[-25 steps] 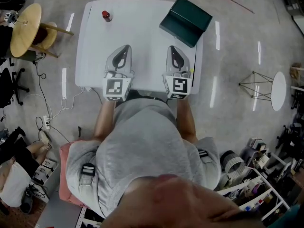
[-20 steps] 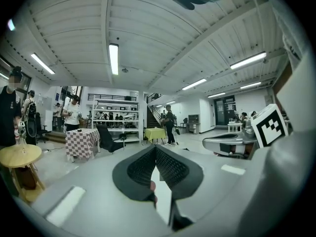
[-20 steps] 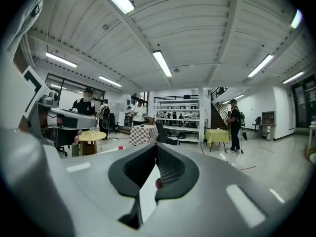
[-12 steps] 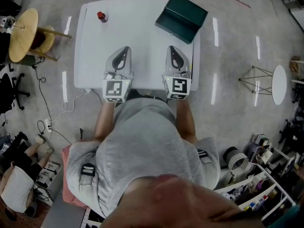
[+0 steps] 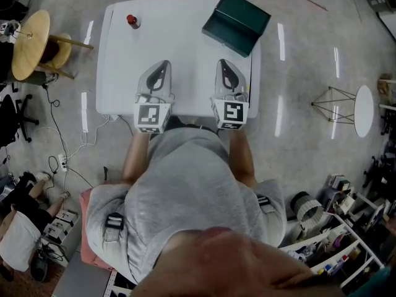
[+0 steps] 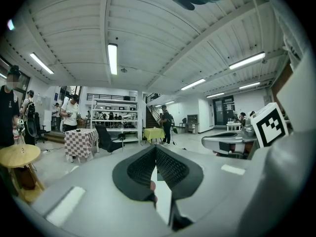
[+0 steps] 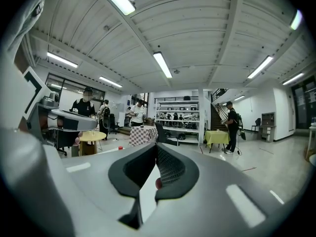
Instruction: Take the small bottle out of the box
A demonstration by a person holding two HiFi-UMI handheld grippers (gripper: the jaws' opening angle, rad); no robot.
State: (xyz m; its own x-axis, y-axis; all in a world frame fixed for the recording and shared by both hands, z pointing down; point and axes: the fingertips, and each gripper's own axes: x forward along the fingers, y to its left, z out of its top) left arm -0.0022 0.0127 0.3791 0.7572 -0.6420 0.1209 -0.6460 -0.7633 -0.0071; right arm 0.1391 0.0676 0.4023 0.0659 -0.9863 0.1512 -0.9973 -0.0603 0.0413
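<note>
The small bottle [image 5: 132, 21] – red, upright – stands on the bare white table [image 5: 185, 48] near its far left corner, outside the dark green box [image 5: 237, 23], which lies at the far right corner. The two are well apart.

Both grippers sit side by side at the table's near edge. The left gripper [image 5: 163, 63] has its jaws closed together with nothing between them, and the right gripper [image 5: 222, 62] is the same – tips meeting, empty.

The bottle lies ahead and to the left of the left gripper, well clear of its jaws. From the right gripper view it shows only as a tiny red speck far off to the left.
</note>
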